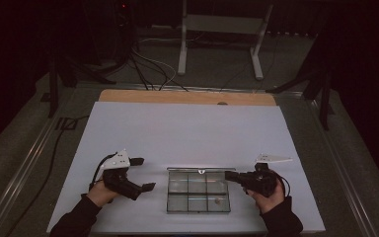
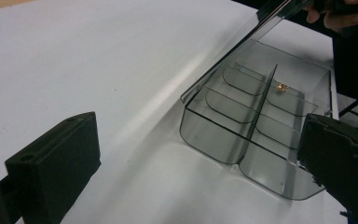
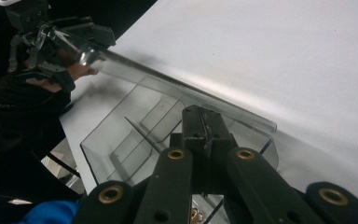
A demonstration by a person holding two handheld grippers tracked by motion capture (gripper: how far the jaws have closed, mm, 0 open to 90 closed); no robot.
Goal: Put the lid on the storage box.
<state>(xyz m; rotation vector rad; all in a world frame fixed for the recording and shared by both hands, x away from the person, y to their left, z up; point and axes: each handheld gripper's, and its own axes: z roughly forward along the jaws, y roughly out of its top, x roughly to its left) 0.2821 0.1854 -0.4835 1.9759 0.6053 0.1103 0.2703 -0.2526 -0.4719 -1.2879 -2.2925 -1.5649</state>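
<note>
A clear plastic compartment box (image 1: pixel 170 197) lies near the table's front edge, its lid (image 1: pixel 201 169) standing up along the far side. A small gold piece (image 1: pixel 217 201) rests in the near right compartment, also seen as a gold speck (image 2: pixel 282 87) in the left gripper view. My left gripper (image 1: pixel 144 173) hovers left of the box, jaws wide open with nothing between them. My right gripper (image 1: pixel 228 175) is shut at the box's right end, tips by the lid's right corner. In the right gripper view the closed jaws (image 3: pixel 205 116) sit in front of the lid (image 3: pixel 177 88); whether they pinch it is unclear.
A white sheet (image 1: pixel 187 128) covers the table, with a wooden strip (image 1: pixel 187 97) along its far edge. Beyond it stand cables (image 1: pixel 148 69) on the floor and a white frame's legs (image 1: pixel 219 44). Dark stands flank the table on both sides.
</note>
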